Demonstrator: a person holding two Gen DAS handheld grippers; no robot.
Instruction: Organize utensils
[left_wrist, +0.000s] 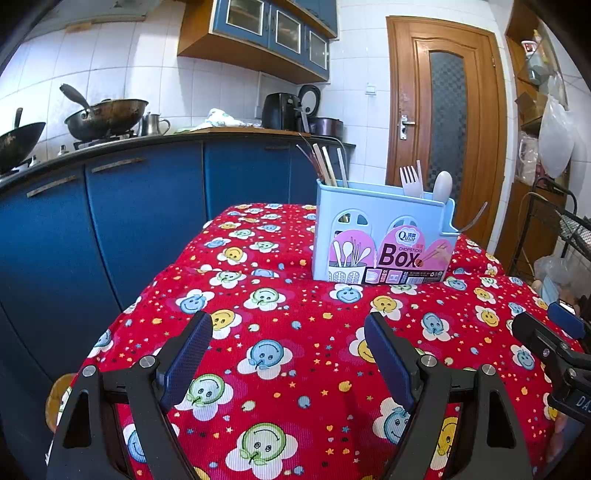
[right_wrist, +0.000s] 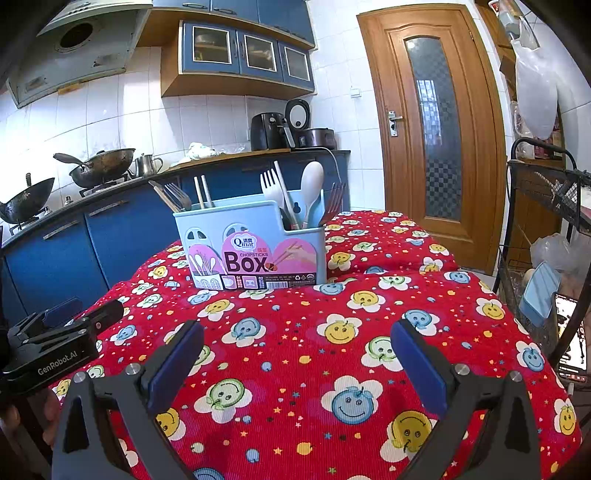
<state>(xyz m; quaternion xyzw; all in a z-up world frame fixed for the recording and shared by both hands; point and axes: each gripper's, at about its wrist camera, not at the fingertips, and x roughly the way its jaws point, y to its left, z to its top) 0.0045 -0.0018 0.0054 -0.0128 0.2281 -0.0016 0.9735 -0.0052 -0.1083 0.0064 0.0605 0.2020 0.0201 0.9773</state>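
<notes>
A light blue chopsticks box (left_wrist: 382, 236) (right_wrist: 251, 247) stands on the red smiley-patterned tablecloth (left_wrist: 288, 332) (right_wrist: 332, 295). Chopsticks (left_wrist: 327, 166) (right_wrist: 202, 192), a white plastic fork (left_wrist: 410, 181) (right_wrist: 271, 188), a white spoon (left_wrist: 442, 186) (right_wrist: 311, 181) and metal forks (right_wrist: 179, 195) stand upright in it. My left gripper (left_wrist: 288, 354) hovers open over the cloth in front of the box, nothing between its fingers. My right gripper (right_wrist: 297, 358) is also open and empty, short of the box. Each gripper shows at the edge of the other's view.
Blue kitchen cabinets (left_wrist: 140, 206) with woks (left_wrist: 107, 118) on the stove run along the left. A wooden door (right_wrist: 428, 122) is behind the table. A black wire rack (right_wrist: 546, 206) with bags stands at the right, and a phone screen (right_wrist: 570, 339) glows beside it.
</notes>
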